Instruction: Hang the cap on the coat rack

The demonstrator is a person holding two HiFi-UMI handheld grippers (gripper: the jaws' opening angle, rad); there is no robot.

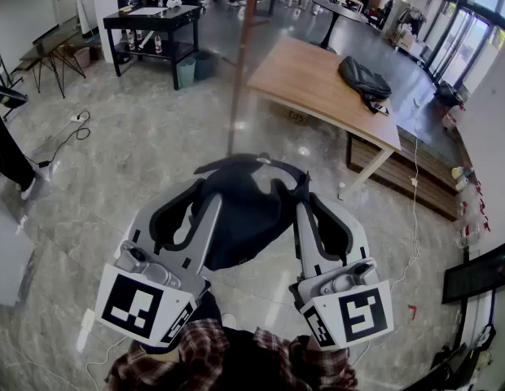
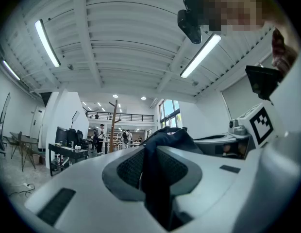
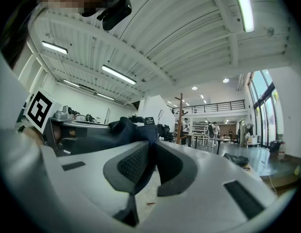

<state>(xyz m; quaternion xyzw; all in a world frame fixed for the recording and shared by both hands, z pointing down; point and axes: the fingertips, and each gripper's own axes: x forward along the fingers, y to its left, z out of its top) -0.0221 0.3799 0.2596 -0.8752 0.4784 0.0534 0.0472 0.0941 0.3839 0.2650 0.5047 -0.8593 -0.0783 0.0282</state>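
Six items.
1. Wooden table [image 1: 318,84]: beyond the jaws and to their right, well apart from them.
2. Coat rack [image 1: 240,63]: upright wooden pole straight ahead of both pairs of jaws, not touching them.
3. Cap [image 1: 240,214]: dark cloth, held between the two pairs of jaws, not yet on the rack.
4. Left gripper [image 2: 150,166]: jaws pressed together, pinching the cap's left edge.
5. Right gripper [image 3: 151,161]: jaws likewise pinching the cap's right edge.
6. Bag [image 1: 364,78]: dark, lying on the table, far beyond the right jaws.
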